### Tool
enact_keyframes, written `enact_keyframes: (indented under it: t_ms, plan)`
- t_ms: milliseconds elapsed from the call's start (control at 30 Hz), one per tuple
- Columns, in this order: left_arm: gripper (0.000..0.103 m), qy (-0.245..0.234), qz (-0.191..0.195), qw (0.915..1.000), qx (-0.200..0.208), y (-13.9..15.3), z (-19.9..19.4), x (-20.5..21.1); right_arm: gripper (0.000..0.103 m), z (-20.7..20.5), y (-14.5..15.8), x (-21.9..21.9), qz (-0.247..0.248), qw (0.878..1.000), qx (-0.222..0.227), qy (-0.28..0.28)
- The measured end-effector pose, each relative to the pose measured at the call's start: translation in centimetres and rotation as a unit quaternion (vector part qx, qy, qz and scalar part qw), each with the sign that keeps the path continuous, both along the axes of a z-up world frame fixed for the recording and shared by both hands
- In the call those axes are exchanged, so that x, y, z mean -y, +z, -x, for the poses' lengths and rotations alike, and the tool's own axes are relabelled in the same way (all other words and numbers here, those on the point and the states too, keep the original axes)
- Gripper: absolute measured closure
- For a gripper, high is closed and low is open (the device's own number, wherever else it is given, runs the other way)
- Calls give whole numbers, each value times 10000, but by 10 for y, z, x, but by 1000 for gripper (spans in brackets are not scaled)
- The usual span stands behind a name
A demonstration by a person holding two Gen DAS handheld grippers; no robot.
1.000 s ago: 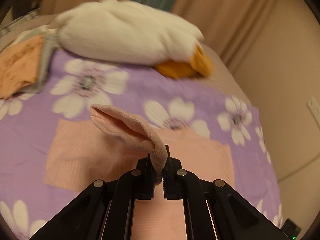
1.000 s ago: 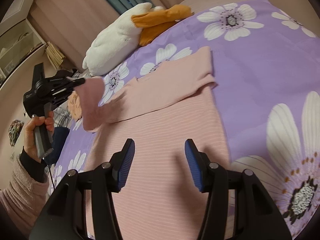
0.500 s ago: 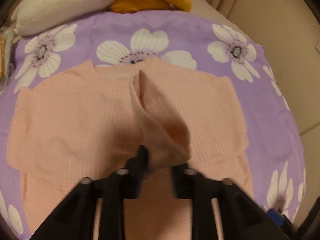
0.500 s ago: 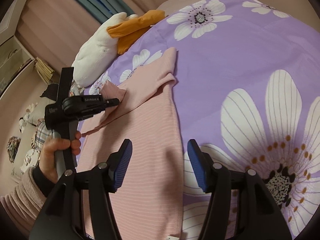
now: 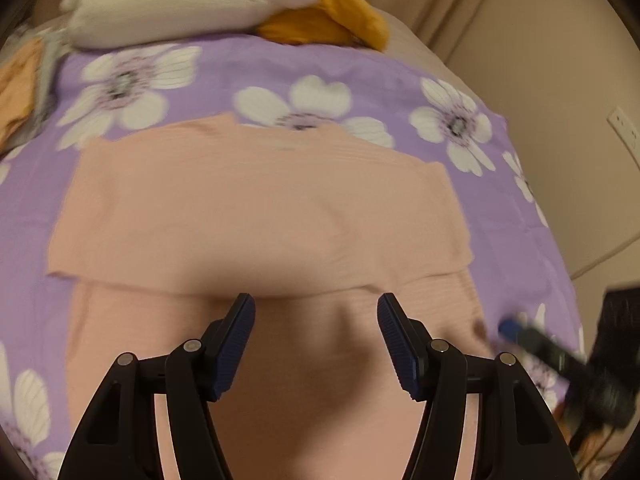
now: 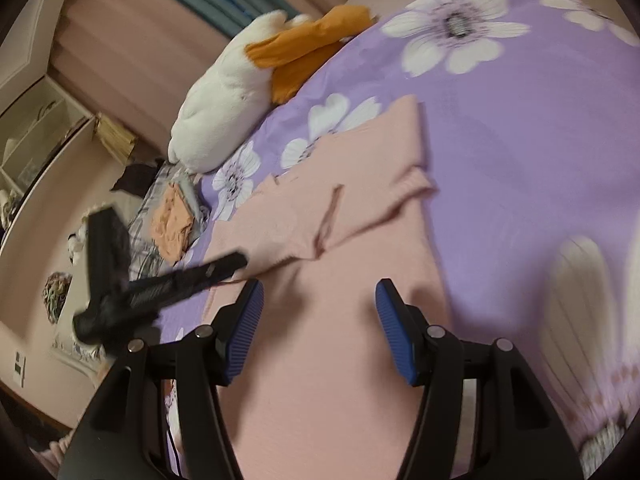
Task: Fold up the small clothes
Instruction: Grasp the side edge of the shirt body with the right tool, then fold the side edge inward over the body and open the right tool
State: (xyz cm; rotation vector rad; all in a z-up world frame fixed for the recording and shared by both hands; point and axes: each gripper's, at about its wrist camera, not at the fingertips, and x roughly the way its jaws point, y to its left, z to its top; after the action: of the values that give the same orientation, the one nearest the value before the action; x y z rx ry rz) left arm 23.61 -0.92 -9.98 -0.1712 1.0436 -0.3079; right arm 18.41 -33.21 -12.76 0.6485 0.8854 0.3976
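Now pink sweater (image 5: 256, 208) flat, both grippers' jaws apart

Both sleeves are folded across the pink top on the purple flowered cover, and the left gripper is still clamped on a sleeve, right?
Not quite. The left gripper is open and holds nothing, as the left wrist view shows. The rest stands: both sleeves lie folded across the pink top on the purple flowered cover.

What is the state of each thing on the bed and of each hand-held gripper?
Pink sweater: lies flat, both sleeves folded across the chest.
Left hand-held gripper: open, holds nothing.
Right hand-held gripper: open, holds nothing.
Plush duck: lies on the bedspread.
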Motion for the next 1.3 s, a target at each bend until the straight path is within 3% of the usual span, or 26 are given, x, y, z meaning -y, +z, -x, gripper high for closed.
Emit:
enact_keyframes:
  t_ms: [133,300,400,567,667,800,900,1067,1233,1300]
  plan:
    - [40,433,-29,9991,36,0,13,-51,46,-40,2,-29,145,9993,86,346]
    - [40,933,9,9956,17,-4,22,-107,56,-97,-17,-65,1006,9938,-252,408]
    - [40,1162,-16,9932,-22,-9,24,-128,73,-116,-33,-83,1446,9867,-578,464]
    - [40,1424,103,9896,-151,-21,25,-154,96,-126,-31,-105,2057,9757,-469,584]
    - [40,1479,194,9887,-155,-23,26,-163,97,-131,-6,-107,2251,9726,-102,577]
    - [40,1466,213,9889,-116,-24,25,-165,97,-136,47,-93,2044,9770,536,286]
    - [40,1433,242,9893,-98,-24,22,-164,96,-135,66,-80,2094,9751,720,113]
    - [40,1312,236,9911,-56,-21,10,-155,96,-134,41,-59,2444,9692,309,-76]
    - [40,1086,191,9939,-80,-21,-12,-137,92,-137,-12,-47,3034,9517,-471,15]
    - [40,993,228,9948,-43,-20,-19,-131,90,-135,-16,-44,3108,9492,-486,35]
